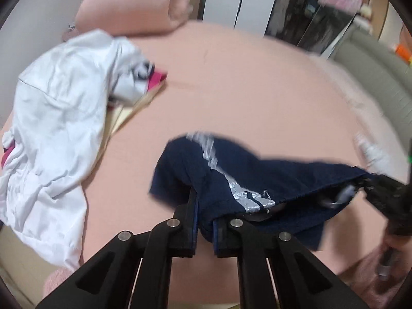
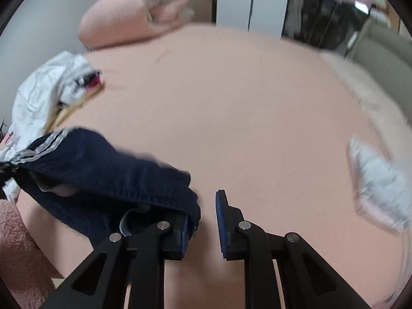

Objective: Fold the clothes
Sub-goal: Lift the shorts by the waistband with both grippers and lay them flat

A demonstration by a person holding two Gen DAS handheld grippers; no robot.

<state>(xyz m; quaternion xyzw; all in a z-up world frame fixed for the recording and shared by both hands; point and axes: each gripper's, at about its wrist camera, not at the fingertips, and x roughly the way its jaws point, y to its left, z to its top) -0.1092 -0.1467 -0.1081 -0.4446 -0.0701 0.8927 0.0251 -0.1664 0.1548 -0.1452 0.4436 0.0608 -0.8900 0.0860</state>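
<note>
Navy shorts hung clamped in my left claw, while my right claw gaped beside the waistband, needing a firmer bite.

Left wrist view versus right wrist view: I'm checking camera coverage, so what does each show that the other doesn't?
Only the left wrist view shows the left gripper with its fingers closed on the navy shorts, and the right gripper from the side at the far end of the waistband.

Only the right wrist view shows a gap between the right gripper's fingers, with the shorts' edge against the left one.

Both share the pink bed, the white garment and the rolled pink blanket.
</note>
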